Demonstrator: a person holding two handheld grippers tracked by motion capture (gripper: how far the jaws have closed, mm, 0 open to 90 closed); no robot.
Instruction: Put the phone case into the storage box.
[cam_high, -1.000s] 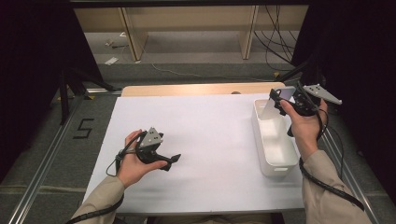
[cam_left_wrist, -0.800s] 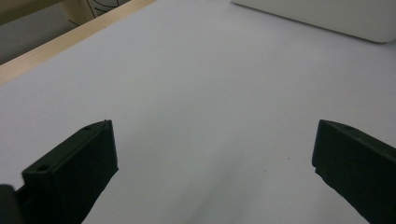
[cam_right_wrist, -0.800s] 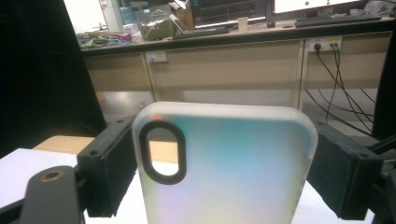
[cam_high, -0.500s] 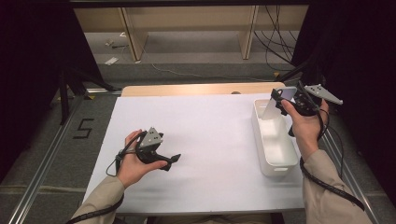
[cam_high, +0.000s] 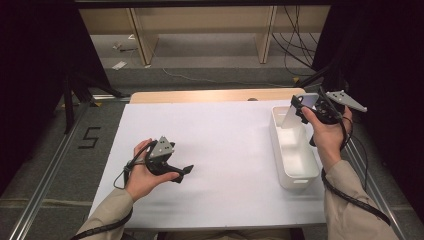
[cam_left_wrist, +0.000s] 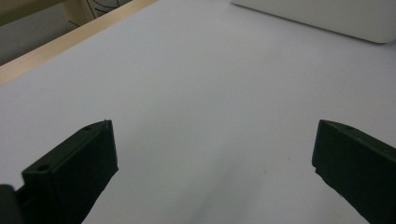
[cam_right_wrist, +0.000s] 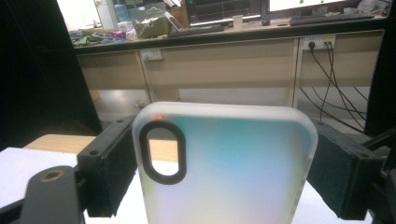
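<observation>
Nothing has moved: right tool (cam_high: 302, 106) grips phone case (cam_right_wrist: 224, 163) above white bin (cam_high: 292, 150); left tool (cam_high: 186, 171) open.

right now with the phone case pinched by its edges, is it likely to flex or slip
The phone case looks like a thin frosted shell with an open camera cutout, so it probably bows a little under side pressure. It is likely very light. The right gripper holds it across both long edges with broad black pads, so a slip seems unlikely, though the smooth surface could slide if tilted.
</observation>
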